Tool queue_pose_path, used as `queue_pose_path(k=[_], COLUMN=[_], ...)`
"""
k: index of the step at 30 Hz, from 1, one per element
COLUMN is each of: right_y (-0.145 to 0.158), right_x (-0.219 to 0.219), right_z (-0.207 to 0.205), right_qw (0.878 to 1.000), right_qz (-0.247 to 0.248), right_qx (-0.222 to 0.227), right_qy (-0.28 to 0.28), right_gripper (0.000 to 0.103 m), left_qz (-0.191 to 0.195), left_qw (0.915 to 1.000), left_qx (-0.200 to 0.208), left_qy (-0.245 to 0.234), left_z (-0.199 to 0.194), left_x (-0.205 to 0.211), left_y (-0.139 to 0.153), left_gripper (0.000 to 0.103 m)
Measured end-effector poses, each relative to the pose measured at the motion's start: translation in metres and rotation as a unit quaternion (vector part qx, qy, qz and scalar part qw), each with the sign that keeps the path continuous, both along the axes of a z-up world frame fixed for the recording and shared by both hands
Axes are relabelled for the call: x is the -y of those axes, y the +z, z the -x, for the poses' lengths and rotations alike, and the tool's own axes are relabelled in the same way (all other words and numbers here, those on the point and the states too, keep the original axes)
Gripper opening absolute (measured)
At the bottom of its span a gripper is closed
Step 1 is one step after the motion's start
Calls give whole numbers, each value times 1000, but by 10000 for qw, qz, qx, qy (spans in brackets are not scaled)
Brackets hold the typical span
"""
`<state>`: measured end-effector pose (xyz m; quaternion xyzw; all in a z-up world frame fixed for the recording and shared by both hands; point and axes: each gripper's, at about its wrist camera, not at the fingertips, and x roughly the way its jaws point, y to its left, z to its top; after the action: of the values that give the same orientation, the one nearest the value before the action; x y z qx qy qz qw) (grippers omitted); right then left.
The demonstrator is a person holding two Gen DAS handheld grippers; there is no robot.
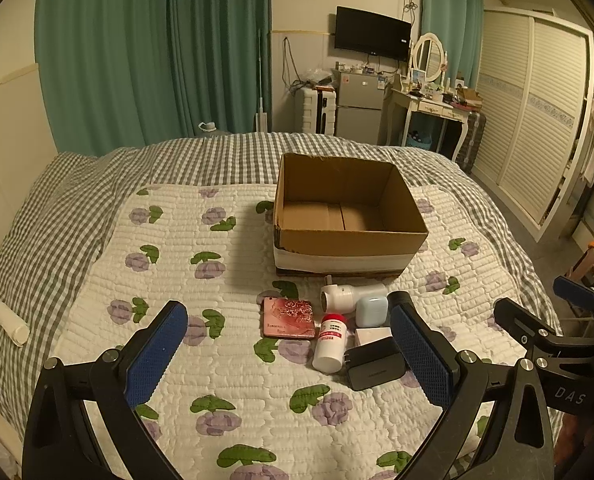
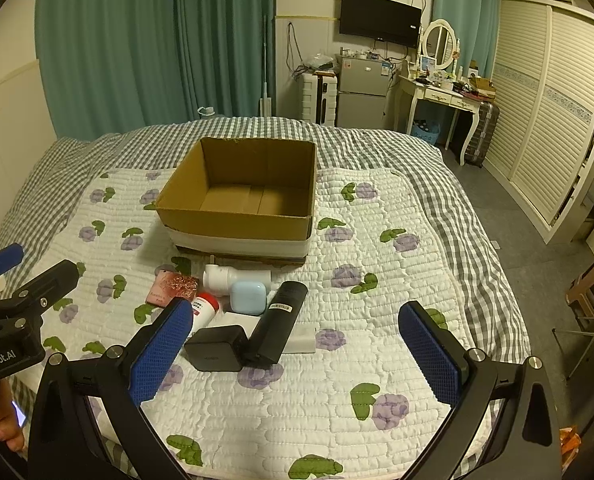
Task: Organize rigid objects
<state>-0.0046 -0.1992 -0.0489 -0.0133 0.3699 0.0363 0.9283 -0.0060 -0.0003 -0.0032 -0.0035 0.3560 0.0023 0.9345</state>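
Left gripper body, lower left of the right wrist view: I read "enRobot.AI" in white, its start cut off by the frame edge.
Right gripper body, lower right of the left wrist view: I read "DAS" in white, the rest cut off.
Flat pink rectangular tin with rose relief: I make out "Romantic", the line below too small.
White bottle with red cap and red label: print too small for me to read.
Black square charger block: a faint brand line, illegible to me.

Warm, dim indoor light from overhead gives everything a yellowish cast. The cardboard box throws a soft shadow leftward onto the quilt. Both views are sharp at centre, while fisheye bending curves the curtains and wardrobe, with black vignetted corners.
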Motion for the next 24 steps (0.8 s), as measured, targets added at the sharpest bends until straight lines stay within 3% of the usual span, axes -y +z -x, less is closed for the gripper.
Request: queue_pose_path(k=[24], right_y=[-1], right_x=[-1], right_z=[-1], right_qw=[10000], right_qz=[15], right_qx=[-79], right_qy=[-21], right_gripper=[103], left_qz=[-1], left_qw=[10000], left_qx=[-35], left_qy=[1], left_z=[1], left_x=[0], left_y=[-2], left_gripper=[103])
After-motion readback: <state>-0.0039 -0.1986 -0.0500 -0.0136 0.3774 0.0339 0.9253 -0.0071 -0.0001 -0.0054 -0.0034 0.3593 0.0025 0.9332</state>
